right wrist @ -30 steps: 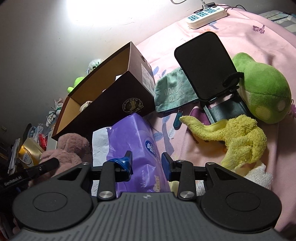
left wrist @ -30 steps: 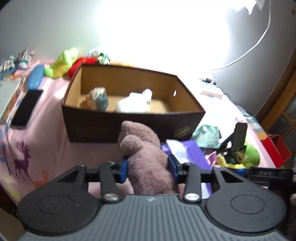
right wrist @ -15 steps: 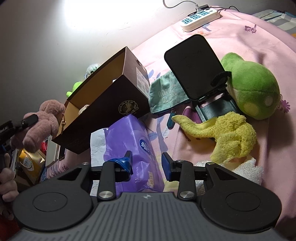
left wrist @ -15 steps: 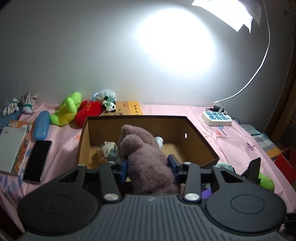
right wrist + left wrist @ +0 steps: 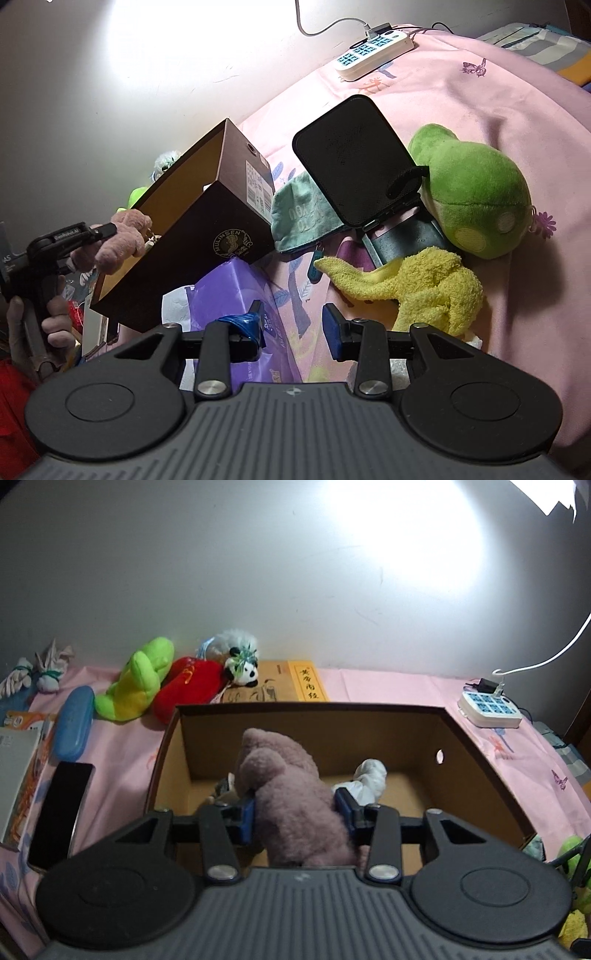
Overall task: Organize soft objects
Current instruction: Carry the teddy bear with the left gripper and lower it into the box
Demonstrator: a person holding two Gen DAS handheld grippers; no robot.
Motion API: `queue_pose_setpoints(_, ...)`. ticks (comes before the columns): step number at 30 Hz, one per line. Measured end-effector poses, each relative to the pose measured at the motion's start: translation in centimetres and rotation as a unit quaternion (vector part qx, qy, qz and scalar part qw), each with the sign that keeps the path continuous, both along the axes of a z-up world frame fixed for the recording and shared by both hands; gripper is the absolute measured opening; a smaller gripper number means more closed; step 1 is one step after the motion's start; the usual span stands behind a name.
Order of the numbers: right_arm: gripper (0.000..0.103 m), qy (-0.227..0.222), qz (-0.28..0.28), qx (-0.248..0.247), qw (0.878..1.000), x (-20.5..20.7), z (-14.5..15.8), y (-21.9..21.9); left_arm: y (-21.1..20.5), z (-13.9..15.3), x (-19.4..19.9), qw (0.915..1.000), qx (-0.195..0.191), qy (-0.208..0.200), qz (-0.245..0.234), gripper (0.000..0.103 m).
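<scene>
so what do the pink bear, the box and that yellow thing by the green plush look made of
Pink bear: plush fabric, going by its fuzzy, matte pile that dents where the left gripper squeezes it.
Box: cardboard, likely, with a plain tan inside, thin flat walls, and a dark brown printed outside.
Yellow thing: looks like terry cloth or chenille; nubby looped surface, limp and knotted.

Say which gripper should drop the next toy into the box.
Left. The left gripper already clamps the pink plush bear above the open box; the right gripper hangs empty over the bedding.
</scene>
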State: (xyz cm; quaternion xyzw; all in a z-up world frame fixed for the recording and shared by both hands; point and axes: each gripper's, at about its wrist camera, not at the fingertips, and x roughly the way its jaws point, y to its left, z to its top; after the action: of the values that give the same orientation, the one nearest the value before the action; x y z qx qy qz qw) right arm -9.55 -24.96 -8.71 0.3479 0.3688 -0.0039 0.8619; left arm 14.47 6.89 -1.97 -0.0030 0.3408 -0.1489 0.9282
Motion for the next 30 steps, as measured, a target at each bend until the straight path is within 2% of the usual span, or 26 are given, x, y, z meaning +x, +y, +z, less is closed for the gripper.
queue_pose_setpoints(3, 0.018, 0.001, -0.002, 0.0, 1.0, 0.4, -0.1, -0.1, 0.0, -1.8, 1.0, 0.9997, 0.0, 0.023, 0.003, 0.042)
queue_pose_setpoints(6, 0.018, 0.004, -0.002, 0.0, 1.0, 0.7, -0.2, -0.2, -0.5, -2.3, 1.1, 0.9995, 0.002, 0.031, -0.008, 0.042)
queue_pose_setpoints(13, 0.018, 0.006, 0.011, 0.0, 1.0, 1.4, -0.3, 0.0, -0.6, -3.8, 1.3, 0.9982, 0.012, 0.058, -0.001, 0.058)
queue_pose_setpoints(15, 0.018, 0.007, 0.012, 0.002, 1.0, 1.5, -0.4, 0.0, -0.3, -4.1, 1.1, 0.998, 0.011, 0.062, 0.005, 0.06)
queue_pose_setpoints(22, 0.018, 0.01, 0.02, 0.003, 1.0, 1.7, -0.5, 0.1, 0.0, -3.5, -0.2, 0.9983, 0.01, 0.055, 0.015, 0.062)
queue_pose_setpoints(25, 0.018, 0.011, 0.024, 0.003, 1.0, 1.8, -0.5, 0.2, 0.2, -2.9, -1.3, 0.9987, 0.012, 0.047, 0.017, 0.07)
queue_pose_setpoints(30, 0.018, 0.012, 0.029, 0.005, 0.999, 1.8, -0.6, 0.4, 0.8, -1.9, -3.7, 0.999, 0.009, 0.036, 0.024, 0.072)
